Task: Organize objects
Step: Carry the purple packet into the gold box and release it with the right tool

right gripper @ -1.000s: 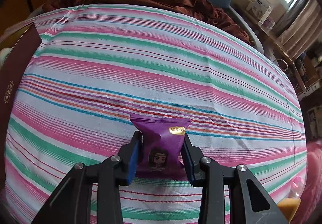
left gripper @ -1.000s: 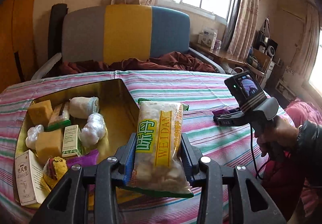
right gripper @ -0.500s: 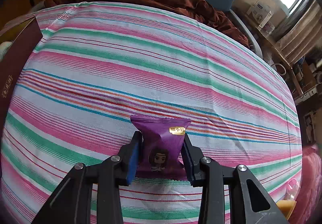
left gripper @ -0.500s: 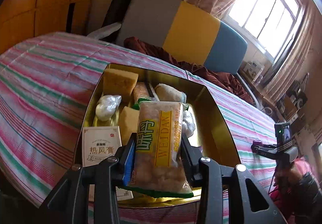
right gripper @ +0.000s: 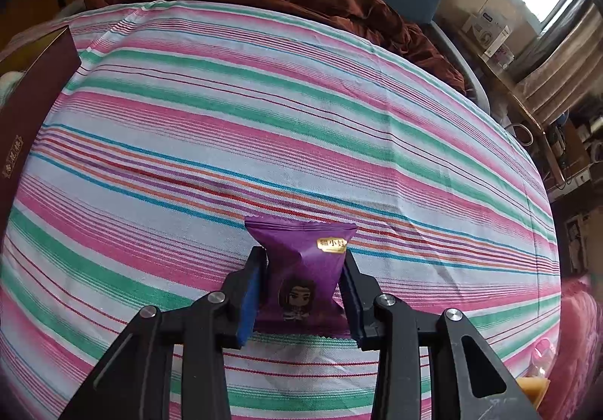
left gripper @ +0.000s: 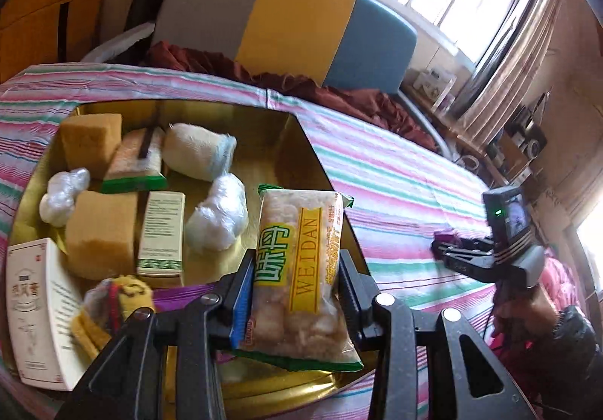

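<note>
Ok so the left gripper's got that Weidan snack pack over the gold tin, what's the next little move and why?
Probably lower the left gripper a little and open it. The Weidan pack is clamped between its fingers, over the near right part of the gold tin, beside the plastic-wrapped lump, where bare floor shows.

The tray was gold metal with a glossy, reflective finish. The snack packet was clear shiny plastic film. The purple sachet was smooth glossy foil. Beneath the sachet, the striped cloth was matt woven fabric.
</note>
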Available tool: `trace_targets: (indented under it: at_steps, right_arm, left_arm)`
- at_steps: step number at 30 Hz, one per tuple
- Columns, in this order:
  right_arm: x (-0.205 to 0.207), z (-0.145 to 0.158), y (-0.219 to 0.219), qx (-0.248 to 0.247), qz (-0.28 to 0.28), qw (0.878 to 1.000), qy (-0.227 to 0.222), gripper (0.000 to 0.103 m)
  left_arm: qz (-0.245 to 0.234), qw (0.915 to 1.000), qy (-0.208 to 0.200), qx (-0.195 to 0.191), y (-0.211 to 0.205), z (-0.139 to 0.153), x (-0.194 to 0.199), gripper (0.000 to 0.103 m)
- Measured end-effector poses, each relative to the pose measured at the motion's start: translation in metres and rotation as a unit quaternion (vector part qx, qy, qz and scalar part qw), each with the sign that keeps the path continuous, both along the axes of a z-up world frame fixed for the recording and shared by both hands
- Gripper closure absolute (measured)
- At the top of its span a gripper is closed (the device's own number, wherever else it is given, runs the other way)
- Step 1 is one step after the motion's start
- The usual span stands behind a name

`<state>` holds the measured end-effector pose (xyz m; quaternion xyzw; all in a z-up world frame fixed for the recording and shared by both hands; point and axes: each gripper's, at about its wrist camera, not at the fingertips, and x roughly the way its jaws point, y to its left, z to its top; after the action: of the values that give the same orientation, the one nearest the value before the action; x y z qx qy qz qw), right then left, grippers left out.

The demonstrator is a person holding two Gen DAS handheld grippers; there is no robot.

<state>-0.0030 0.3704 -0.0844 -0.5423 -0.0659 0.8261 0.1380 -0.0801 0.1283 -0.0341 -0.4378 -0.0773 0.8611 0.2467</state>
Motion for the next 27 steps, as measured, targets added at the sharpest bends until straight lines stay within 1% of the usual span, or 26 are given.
trace_targets:
  at_steps: [2, 4, 6, 10, 12, 17, 22, 27]
  right_arm:
    - [-0.001, 0.0, 0.001, -0.002, 0.0, 1.0, 0.0, 0.064]
    - [-0.002, 0.0, 0.004, -0.006, -0.001, 1.0, 0.0, 0.064]
    - [-0.002, 0.001, 0.005, -0.007, -0.001, 1.0, 0.0, 0.064]
    - [-0.001, 0.001, 0.002, -0.006, 0.0, 1.0, 0.0, 0.064]
    - [-0.001, 0.001, 0.002, -0.006, 0.0, 1.0, 0.0, 0.064]
    - [-0.002, 0.001, 0.002, -0.006, 0.0, 1.0, 0.0, 0.064]
    - [-0.002, 0.001, 0.002, -0.004, 0.001, 1.0, -0.001, 0.064]
    - [-0.002, 0.0, 0.0, 0.001, 0.002, 1.0, -0.003, 0.064]
  left_arm:
    - [-0.002, 0.9999, -0.007, -0.015, 0.009, -0.007, -0.001, 0.062]
    - [-0.01, 0.9993, -0.024, -0.027, 0.015, -0.016, -0.002, 0.062]
    - [-0.011, 0.9988, -0.037, -0.029, 0.016, -0.024, -0.001, 0.062]
    - [-0.008, 0.9985, -0.037, -0.04, 0.013, -0.029, 0.002, 0.062]
    - [-0.009, 0.9988, -0.028, -0.038, 0.011, -0.026, 0.005, 0.062]
    - [-0.011, 0.9989, 0.009, -0.045, 0.006, -0.013, 0.02, 0.062]
    - [0.002, 0.9955, 0.061, -0.072, -0.005, 0.005, 0.035, 0.062]
    - [0.031, 0.9908, 0.092, -0.095, -0.027, 0.019, 0.042, 0.062]
